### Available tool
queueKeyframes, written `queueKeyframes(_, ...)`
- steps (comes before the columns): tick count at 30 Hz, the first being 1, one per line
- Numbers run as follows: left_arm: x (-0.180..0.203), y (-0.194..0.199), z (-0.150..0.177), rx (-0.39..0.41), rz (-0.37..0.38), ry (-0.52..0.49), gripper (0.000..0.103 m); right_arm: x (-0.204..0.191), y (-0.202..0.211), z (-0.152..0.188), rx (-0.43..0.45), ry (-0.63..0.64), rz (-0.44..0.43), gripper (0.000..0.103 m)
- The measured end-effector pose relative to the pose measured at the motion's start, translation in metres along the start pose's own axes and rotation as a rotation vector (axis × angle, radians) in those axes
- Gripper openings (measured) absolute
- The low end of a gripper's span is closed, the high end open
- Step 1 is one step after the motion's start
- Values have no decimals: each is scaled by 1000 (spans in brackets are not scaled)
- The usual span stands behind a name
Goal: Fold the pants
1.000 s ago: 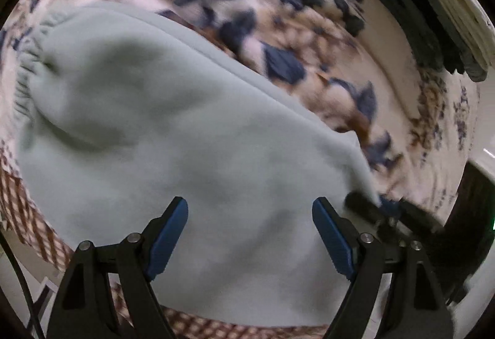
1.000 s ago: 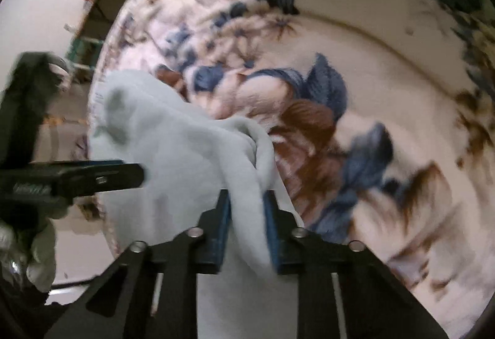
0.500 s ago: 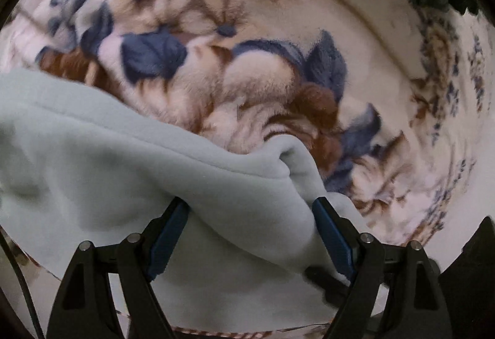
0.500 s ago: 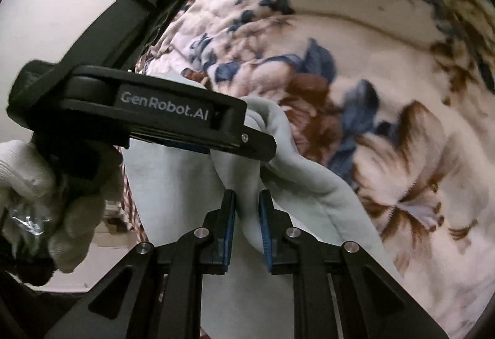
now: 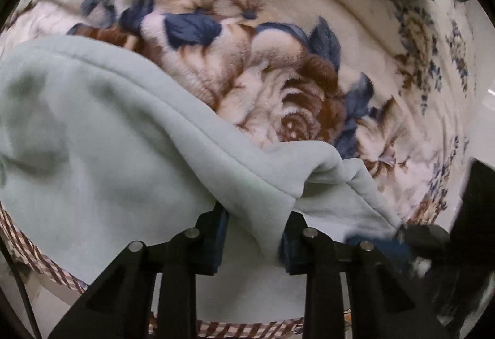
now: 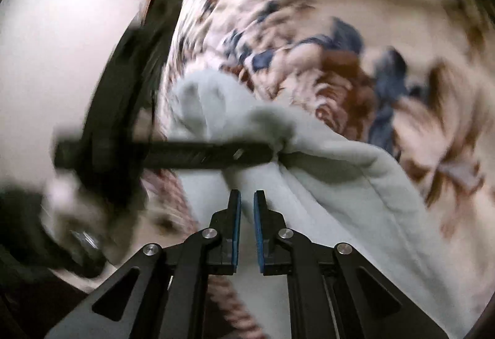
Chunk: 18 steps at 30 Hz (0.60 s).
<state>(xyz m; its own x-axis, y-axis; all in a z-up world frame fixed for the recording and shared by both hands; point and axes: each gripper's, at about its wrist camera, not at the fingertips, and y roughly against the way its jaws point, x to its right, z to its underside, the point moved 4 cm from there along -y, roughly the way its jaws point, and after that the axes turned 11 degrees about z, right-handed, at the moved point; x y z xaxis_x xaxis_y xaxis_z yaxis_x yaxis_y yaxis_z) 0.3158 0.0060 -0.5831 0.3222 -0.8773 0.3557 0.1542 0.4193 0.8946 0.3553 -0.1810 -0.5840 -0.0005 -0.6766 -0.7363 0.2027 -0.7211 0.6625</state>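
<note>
The left wrist camera sits just behind the left gripper [image 5: 253, 233] and looks steeply down, very near the pants [image 5: 92, 153] on the blanket [image 5: 278, 76]. The right wrist camera looks lower and flatter (blurred) past the right gripper [image 6: 246, 209]. Both views share the brown flower [image 5: 309, 110] and the raised fold.

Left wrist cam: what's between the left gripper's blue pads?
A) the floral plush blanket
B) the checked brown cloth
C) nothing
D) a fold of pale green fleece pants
D: the left gripper has just been closing, and a bunched fold of the pale green fleece pants sits pinched between its pads.
</note>
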Motion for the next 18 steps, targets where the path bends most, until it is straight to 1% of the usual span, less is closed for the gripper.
queueKeyframes(1,0,2,2,9,13,2,25,11,0,-4,-3,-79,-42,43)
queueKeyframes(2,0,6,4,20,20,-5,25,19,-5,-10,-10,-153,-84,67)
queueKeyframes(3,0,9,5,27,22,-16,25,25,-8,-12,-12,-202,-116,74)
queueKeyframes(5,2,12,4,41,21,-33,25,34,-25,-18,-51,-309,-235,75)
queueKeyframes(8,5,16,8,48,30,-51,25,33,-61,-34,-126,-364,-350,75)
queueKeyframes(10,0,29,10,32,36,-55,27,30,-84,-41,-179,-396,-384,75)
queueKeyframes(12,-1,42,14,45,86,-38,27,24,-107,-47,-235,-397,-380,75)
queueKeyframes(14,-5,60,17,86,101,-42,28,16,-120,-50,-279,-375,-348,75)
queueKeyframes(16,-15,79,12,182,47,-70,31,5,-133,-53,-297,-347,-315,75)
queueKeyframes(17,-19,80,7,205,26,-77,33,2,-136,-54,-306,-342,-285,69)
queueKeyframes(18,-29,77,-1,231,-16,-77,33,1,-137,-55,-307,-339,-273,61)
